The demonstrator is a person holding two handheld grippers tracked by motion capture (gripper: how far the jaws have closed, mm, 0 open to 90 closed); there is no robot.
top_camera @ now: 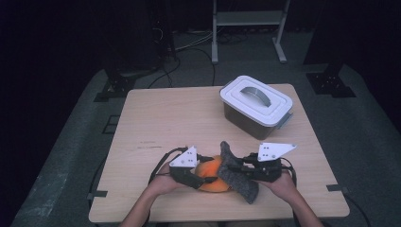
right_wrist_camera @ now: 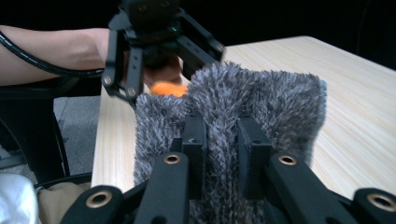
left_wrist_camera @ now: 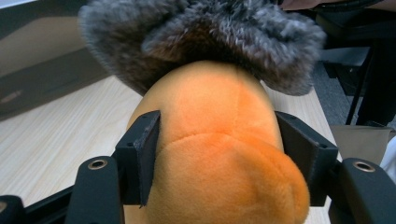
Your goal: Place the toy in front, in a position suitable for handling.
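Note:
An orange plush toy point(top_camera: 212, 176) lies near the table's front edge, partly tucked into a grey fuzzy sock point(top_camera: 236, 174). My left gripper point(top_camera: 204, 179) is shut on the orange plush toy point(left_wrist_camera: 219, 154), both pads pressing its sides, and the sock's furry opening point(left_wrist_camera: 205, 32) covers the toy's far end. My right gripper point(top_camera: 235, 169) is shut on the grey sock point(right_wrist_camera: 261, 107), pinching a fold of its fabric between the pads point(right_wrist_camera: 196, 140). In the right gripper view the left gripper point(right_wrist_camera: 156, 70) faces me across the sock, with a bit of orange toy point(right_wrist_camera: 168, 88) showing between.
A white lidded storage box point(top_camera: 256, 105) with a grey handle stands at the table's back right. The wooden table point(top_camera: 165, 118) has bare room at the left and middle. A metal rack's legs point(top_camera: 215, 47) and cables are on the floor behind.

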